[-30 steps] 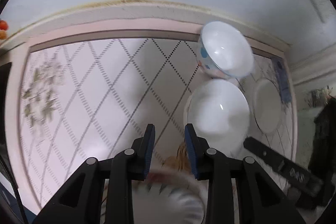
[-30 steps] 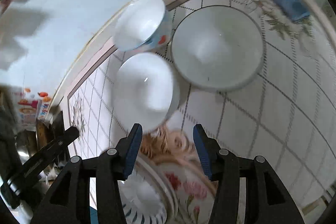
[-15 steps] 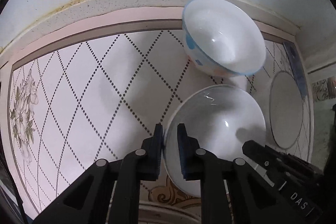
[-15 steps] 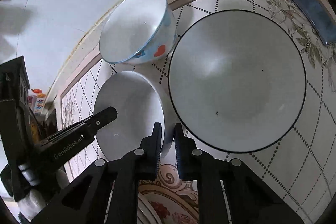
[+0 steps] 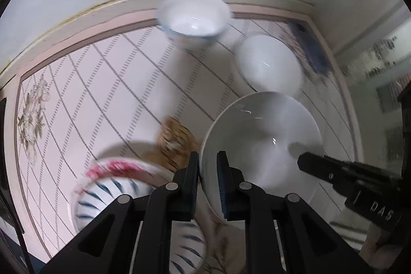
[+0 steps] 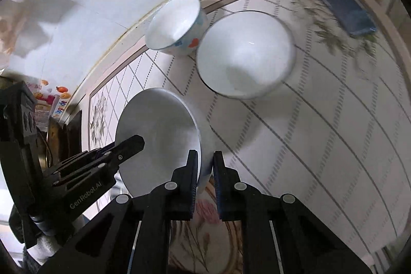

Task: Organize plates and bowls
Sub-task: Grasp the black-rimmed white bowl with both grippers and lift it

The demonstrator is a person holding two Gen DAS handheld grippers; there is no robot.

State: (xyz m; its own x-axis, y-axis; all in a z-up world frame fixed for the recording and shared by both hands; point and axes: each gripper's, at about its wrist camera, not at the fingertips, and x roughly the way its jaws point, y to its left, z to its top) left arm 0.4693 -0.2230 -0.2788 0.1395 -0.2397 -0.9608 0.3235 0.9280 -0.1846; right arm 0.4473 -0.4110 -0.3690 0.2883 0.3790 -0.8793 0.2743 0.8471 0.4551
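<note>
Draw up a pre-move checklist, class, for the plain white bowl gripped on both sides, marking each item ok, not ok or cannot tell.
1. Left gripper shut on the rim of the plain white bowl: ok.
2. Right gripper shut on the opposite rim of the same bowl: ok.
3. Bowl lifted off the diamond-patterned tabletop: ok, it hangs tilted above the striped bowl.
4. Blue-striped bowl on the floral plate free to receive it: ok, nothing visible inside.
5. Large black-rimmed white bowl and small spotted bowl out of the path: ok, both sit toward the wall.
6. Grip firm enough not to slip: cannot tell.
</note>
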